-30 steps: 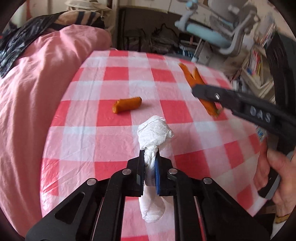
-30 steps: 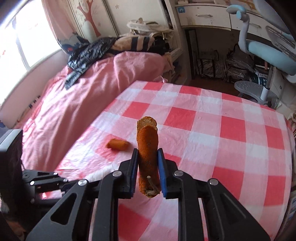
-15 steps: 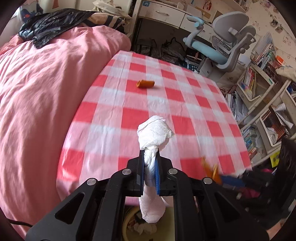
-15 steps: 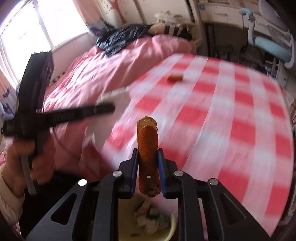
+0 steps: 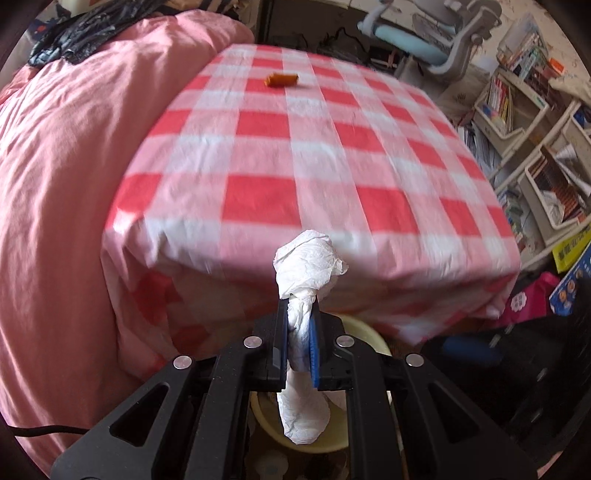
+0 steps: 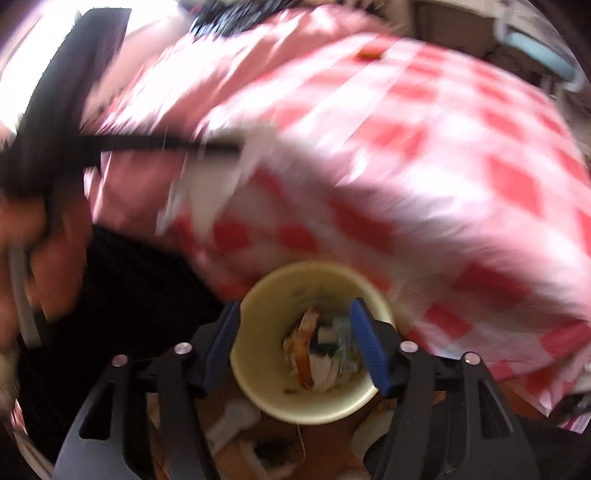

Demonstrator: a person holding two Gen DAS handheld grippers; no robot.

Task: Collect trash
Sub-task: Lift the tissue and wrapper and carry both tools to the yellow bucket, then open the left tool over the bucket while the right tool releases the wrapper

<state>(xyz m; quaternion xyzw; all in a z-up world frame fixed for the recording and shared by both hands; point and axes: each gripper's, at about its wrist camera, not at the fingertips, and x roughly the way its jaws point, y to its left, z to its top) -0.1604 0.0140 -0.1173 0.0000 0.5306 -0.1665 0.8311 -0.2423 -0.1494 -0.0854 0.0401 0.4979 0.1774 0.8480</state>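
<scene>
My left gripper (image 5: 300, 314) is shut on a crumpled white tissue (image 5: 308, 264), held beyond the near edge of the checked table (image 5: 303, 155) and above a pale yellow bin (image 5: 364, 334). My right gripper (image 6: 295, 314) hangs over the same yellow bin (image 6: 258, 295); its jaws are opening and nothing is between them. An orange peel strip (image 6: 303, 341) lies inside the bin among other scraps. One small orange piece (image 5: 282, 79) lies on the far side of the table. The right wrist view is blurred; the left gripper with the tissue (image 6: 214, 173) shows at its left.
A pink quilt (image 5: 62, 166) covers the bed left of the table. A swivel chair (image 5: 436, 33) stands behind the table and shelves with books (image 5: 524, 92) line the right. A black cable (image 5: 40, 430) runs low on the left. A person's hand (image 6: 44, 236) grips the left gripper's handle.
Both grippers moved off the table toward its near edge, over the yellow bin. The right gripper's jaws spread and the orange peel left them; it now lies in the bin. The tissue stays gripped.
</scene>
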